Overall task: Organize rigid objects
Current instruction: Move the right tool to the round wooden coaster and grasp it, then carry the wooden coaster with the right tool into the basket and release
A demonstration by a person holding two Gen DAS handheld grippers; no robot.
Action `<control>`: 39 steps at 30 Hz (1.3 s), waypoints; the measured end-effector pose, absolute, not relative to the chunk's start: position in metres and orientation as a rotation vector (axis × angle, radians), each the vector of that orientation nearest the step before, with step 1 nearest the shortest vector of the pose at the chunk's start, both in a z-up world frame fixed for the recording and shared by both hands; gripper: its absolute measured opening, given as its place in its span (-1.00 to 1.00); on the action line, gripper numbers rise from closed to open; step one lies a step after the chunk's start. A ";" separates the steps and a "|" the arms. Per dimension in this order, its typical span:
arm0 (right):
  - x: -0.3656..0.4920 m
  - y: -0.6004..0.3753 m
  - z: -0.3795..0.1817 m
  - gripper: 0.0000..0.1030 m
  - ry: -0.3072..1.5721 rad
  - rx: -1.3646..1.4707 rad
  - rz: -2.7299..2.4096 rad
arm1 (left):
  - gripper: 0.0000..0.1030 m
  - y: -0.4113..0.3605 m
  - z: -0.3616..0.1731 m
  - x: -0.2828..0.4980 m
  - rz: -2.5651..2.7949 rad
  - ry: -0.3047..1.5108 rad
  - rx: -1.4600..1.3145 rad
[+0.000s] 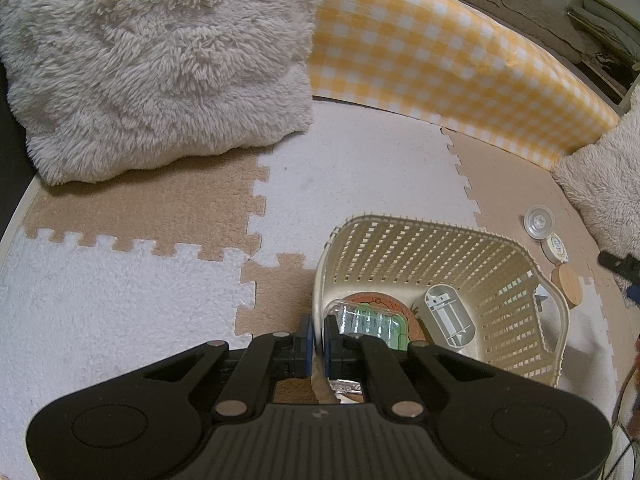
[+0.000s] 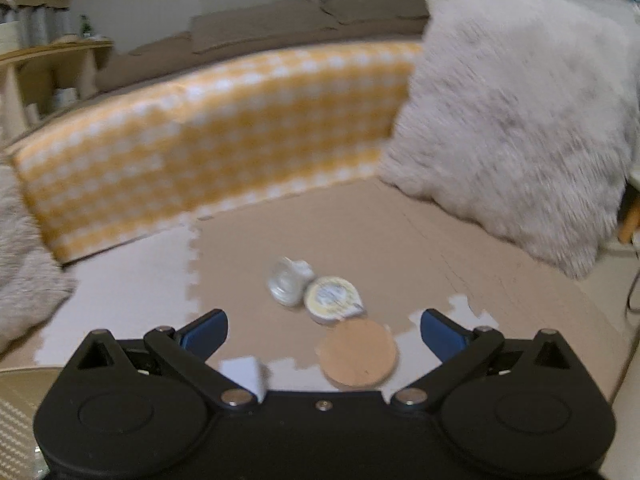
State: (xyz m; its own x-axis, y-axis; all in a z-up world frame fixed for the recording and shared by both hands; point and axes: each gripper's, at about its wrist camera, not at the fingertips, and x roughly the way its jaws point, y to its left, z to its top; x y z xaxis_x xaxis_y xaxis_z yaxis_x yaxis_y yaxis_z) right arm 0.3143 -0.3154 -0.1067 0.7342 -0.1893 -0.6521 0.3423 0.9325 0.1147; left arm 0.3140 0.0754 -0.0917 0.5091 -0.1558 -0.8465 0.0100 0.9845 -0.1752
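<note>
Left gripper (image 1: 318, 344) angled steeply down, fingers pinching basket (image 1: 520, 256) rim. Right gripper (image 2: 324, 334) tilted down, fingers spread wide above wooden lid (image 2: 358, 354) on floor mat (image 2: 420, 240).

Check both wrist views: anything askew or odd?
Basket sits tilted, its rim pinched by the left tool. Three round items remain loose on the mat: wooden disc, round tin, clear lid. No spill or damage.

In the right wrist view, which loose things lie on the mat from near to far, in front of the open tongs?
Round wooden lid → round printed tin → clear glass jar → checked yellow cushion.
</note>
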 end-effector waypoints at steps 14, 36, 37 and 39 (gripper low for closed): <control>0.326 -0.322 -0.171 0.83 0.762 0.229 -0.322 | -0.91 0.075 -0.092 0.313 -0.101 1.032 -0.144; 0.352 -0.320 -0.184 0.32 0.780 0.060 -0.289 | -0.90 0.076 -0.092 0.315 -0.105 1.033 -0.127; 0.351 -0.320 -0.183 0.32 0.781 0.067 -0.288 | -0.90 0.076 -0.092 0.315 -0.105 1.033 -0.127; 0.349 -0.320 -0.183 0.32 0.781 0.069 -0.284 | -0.90 0.076 -0.092 0.315 -0.106 1.033 -0.128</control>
